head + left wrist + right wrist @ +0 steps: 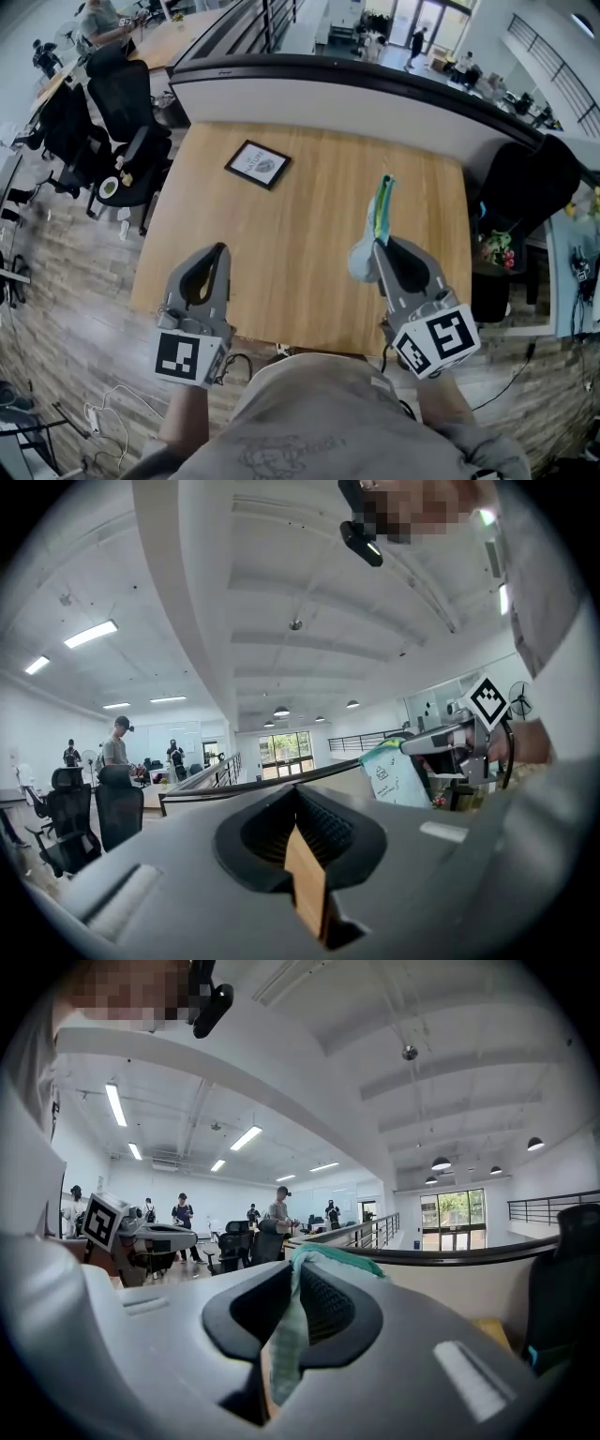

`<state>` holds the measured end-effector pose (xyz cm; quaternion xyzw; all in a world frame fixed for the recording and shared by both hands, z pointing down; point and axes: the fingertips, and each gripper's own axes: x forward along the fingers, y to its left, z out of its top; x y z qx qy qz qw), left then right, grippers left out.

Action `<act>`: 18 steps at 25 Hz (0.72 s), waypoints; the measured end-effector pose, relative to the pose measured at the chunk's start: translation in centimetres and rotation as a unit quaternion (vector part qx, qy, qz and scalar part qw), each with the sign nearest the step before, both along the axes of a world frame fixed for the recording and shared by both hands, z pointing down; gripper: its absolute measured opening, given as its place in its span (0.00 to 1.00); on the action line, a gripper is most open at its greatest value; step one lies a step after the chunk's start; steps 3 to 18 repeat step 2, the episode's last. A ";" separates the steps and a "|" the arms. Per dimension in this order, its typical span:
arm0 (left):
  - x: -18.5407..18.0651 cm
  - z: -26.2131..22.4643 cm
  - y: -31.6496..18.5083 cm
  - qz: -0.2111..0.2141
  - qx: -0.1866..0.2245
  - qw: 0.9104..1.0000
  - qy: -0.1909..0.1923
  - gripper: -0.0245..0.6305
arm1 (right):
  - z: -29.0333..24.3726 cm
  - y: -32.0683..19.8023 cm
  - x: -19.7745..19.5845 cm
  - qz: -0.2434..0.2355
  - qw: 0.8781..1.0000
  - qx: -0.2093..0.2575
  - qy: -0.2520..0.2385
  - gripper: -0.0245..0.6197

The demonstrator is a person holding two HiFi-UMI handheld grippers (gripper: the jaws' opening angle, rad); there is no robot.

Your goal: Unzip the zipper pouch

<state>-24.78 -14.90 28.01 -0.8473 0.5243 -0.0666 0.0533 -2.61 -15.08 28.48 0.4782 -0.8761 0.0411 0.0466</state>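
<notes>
A wooden table point(309, 234) lies below both grippers, its near edge cut off by the person's shirt point(328, 422). The right gripper point(379, 247) is clamped on the zipper pouch point(381, 211). The pouch sticks out past that gripper's tips, edge-on in the head view and off the table. Its gripped end is hidden between the jaws, and its zipper cannot be made out in any view. The left gripper point(220, 249) is beside the right one, jaws together with nothing between them. A small framed picture point(258, 164) lies on the table ahead of the left gripper, well apart from it, its print too small to read.
</notes>
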 end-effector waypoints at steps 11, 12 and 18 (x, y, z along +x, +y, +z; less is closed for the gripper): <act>-0.2 -0.1 0.1 -0.002 -0.003 1.000 0.000 0.04 | 0.0 0.2 -0.2 0.000 1.000 -0.002 -0.001 0.10; -0.2 -0.1 0.1 -0.002 -0.003 1.000 0.000 0.04 | 0.0 0.2 -0.2 0.000 1.000 -0.002 -0.001 0.10; -0.2 -0.1 0.1 -0.002 -0.003 1.000 0.000 0.04 | 0.0 0.2 -0.2 0.000 1.000 -0.002 -0.001 0.10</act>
